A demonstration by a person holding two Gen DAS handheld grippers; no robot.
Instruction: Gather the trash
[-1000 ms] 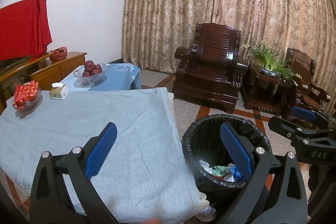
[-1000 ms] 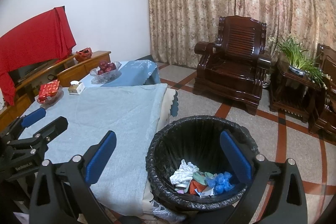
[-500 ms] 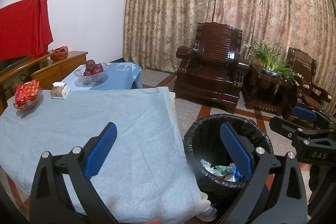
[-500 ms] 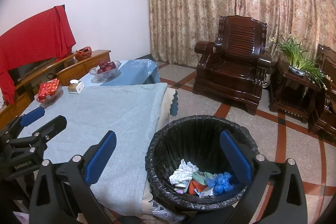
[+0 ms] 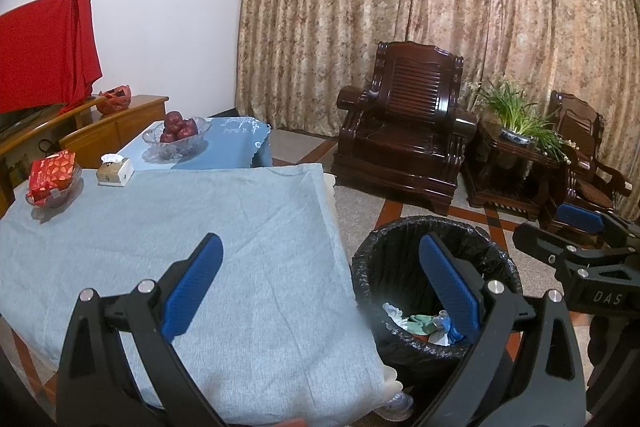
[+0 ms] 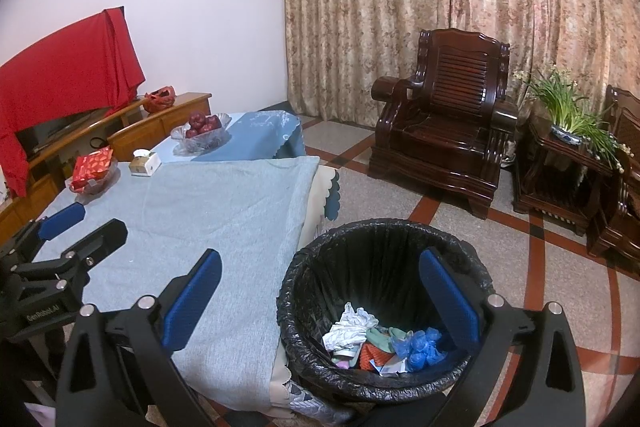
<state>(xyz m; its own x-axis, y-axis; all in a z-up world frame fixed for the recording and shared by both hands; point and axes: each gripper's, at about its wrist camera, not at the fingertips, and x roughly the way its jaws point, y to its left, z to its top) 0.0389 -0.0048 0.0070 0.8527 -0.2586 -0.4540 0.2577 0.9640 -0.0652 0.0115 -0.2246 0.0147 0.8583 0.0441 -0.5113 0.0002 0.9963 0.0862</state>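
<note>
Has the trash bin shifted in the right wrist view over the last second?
No. The trash bin sits at the same spot beside the table's hanging cloth edge; the right tongs hold open above it.

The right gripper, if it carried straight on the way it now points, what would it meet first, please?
Probably the far inner wall of the black-lined trash bin; the open right gripper spans its near rim. Depth is hard to judge.

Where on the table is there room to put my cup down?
Most of the grey tablecloth is bare, from the near edge by the trash bin up to the far end. That far end is crowded: red packets in a bowl, a tissue box and a bowl of apples behind it.
</note>
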